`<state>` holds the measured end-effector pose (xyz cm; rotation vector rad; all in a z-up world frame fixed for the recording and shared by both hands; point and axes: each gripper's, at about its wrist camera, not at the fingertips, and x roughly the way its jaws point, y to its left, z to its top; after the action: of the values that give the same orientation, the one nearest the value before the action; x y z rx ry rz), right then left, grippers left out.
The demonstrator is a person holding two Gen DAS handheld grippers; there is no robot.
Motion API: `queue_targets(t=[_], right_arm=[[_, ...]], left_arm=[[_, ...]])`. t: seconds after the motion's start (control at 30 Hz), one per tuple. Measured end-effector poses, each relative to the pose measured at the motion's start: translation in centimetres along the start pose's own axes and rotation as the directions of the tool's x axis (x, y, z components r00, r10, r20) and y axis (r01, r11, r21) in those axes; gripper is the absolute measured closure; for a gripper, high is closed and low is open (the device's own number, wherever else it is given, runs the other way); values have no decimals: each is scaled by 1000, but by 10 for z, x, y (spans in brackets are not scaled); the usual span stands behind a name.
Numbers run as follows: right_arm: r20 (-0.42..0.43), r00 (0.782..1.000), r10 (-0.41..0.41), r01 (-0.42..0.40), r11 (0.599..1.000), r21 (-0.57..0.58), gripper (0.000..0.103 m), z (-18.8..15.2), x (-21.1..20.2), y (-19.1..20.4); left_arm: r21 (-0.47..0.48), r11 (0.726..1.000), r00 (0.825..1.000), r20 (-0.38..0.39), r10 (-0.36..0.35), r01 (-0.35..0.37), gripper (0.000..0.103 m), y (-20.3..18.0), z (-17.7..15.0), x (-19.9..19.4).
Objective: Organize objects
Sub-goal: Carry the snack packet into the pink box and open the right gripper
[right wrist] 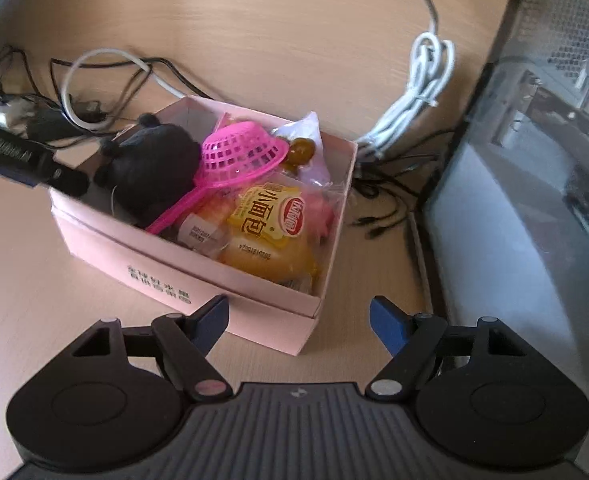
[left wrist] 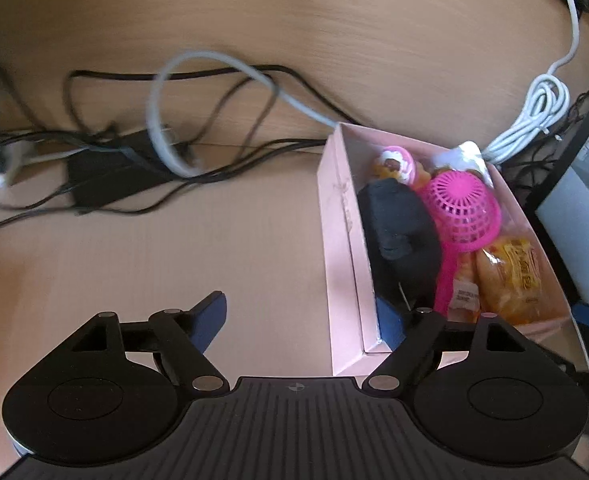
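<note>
1. The pink cardboard box [right wrist: 198,280] on the wooden bench [right wrist: 34,280] holds a black plush [right wrist: 154,172], pink plastic strainer [right wrist: 238,152] and wrapped bread [right wrist: 270,236].
2. Left gripper [left wrist: 302,316] straddles the box wall, fingers released; right gripper [right wrist: 298,320] spread, empty.
3. Packing looks finished; next, likely shifting the box.

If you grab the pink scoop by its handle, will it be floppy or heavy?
Probably stiff: the pink scoop looks like molded plastic. Likely light, since its bowl is open mesh. It may snag, because it rests across the black plush toy and bread packet.
</note>
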<state>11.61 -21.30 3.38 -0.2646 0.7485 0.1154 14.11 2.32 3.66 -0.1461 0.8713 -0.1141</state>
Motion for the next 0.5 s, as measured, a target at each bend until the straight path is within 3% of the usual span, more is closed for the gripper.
queue_targets(t=[0.1,0.23,0.5], right_arm=[[11,1000,1,-1,1000,16,25,2,3,0],[-4,1000,30,-29,998,49,25,6,8,-3],[-6,1000,5,-5,999,51,25,8,9,10]], left_arm=[[-43,999,999,-16,29,-30,0,17,-6,0],[-102,995,1000,-27,6,-9,0,38,1,14],[-49,999,1000,8,11,-11,0,48,10,19]])
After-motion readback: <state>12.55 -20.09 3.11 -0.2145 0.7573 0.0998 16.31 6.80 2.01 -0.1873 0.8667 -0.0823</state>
